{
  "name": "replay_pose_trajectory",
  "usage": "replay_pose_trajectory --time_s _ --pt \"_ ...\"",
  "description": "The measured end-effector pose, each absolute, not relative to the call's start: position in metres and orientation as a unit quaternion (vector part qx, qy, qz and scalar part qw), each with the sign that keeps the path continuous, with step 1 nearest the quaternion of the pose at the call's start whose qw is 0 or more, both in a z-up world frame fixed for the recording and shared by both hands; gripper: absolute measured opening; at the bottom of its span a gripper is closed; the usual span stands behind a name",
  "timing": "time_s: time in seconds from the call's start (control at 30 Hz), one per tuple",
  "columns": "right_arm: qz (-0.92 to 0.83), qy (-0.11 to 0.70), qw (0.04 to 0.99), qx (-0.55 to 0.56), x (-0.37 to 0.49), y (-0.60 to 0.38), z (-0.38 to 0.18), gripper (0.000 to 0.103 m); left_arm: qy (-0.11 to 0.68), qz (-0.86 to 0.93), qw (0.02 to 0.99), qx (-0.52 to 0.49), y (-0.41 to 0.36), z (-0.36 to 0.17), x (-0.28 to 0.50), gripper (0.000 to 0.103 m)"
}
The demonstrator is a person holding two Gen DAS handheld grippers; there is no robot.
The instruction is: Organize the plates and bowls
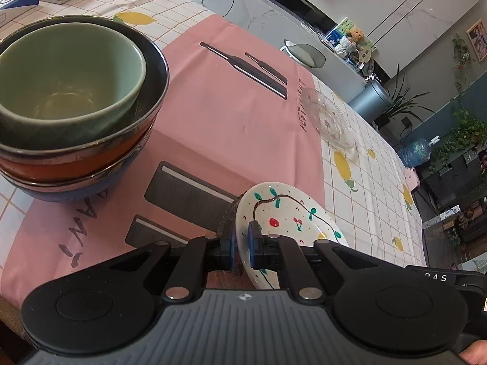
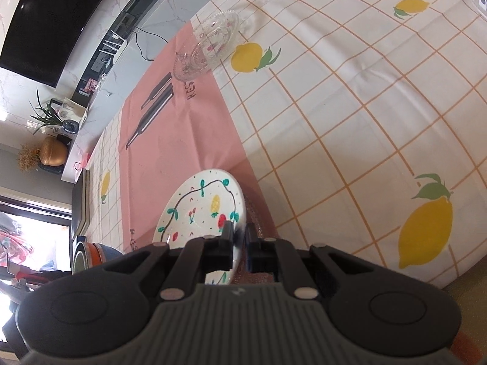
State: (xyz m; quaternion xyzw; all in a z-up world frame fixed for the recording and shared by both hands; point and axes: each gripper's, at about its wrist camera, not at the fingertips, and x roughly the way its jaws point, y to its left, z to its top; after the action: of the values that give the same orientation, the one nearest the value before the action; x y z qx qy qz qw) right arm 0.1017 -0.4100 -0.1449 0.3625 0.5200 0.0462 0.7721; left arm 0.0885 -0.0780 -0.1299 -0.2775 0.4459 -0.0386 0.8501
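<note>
In the left wrist view, the left gripper [image 1: 242,240] has its fingers clamped on the rim of a white round ceramic plate painted with cherries and green leaves [image 1: 283,210], tilted at lower centre over the pink printed placemat [image 1: 219,115] on the desk, with a stack of nested ceramic bowls [image 1: 76,106] at upper left. In the right wrist view, the right gripper [image 2: 239,237] has its fingers clamped on the same plate's [image 2: 201,206] rim at lower centre, with a clear glass dish [image 2: 210,42] near the top. The plate is judged stiff, glazed, slippery and breakable, so grip it at opposite rim edges.

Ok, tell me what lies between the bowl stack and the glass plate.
Only the pink placemat with its printed bottles; nothing stands on that stretch between the bowl stack and the glass plate. The left wrist view shows it.
</note>
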Motion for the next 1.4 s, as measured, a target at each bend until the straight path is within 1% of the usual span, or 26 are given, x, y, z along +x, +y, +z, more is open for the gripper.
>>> replay_pose_trajectory --time_s 0.4,1.1,1.2,1.4 --pt "0.035 0.530 0.801 0.277 0.103 -0.389 -0.140 0.009 0.453 -0.036 0.851 -0.264 -0.081 -0.133 0.083 0.009" --pt "0.024 0.549 0.810 0.204 0.107 -0.371 -0.140 0.015 0.450 -0.036 0.865 -0.221 -0.095 -0.129 0.083 0.010" --pt "0.023 0.550 0.812 0.193 0.107 -0.369 -0.140 0.016 0.451 -0.037 0.868 -0.205 -0.099 -0.127 0.083 0.010" --pt "0.021 0.546 0.820 0.169 0.108 -0.363 -0.138 0.018 0.458 -0.046 0.876 -0.146 -0.112 -0.122 0.085 0.013"
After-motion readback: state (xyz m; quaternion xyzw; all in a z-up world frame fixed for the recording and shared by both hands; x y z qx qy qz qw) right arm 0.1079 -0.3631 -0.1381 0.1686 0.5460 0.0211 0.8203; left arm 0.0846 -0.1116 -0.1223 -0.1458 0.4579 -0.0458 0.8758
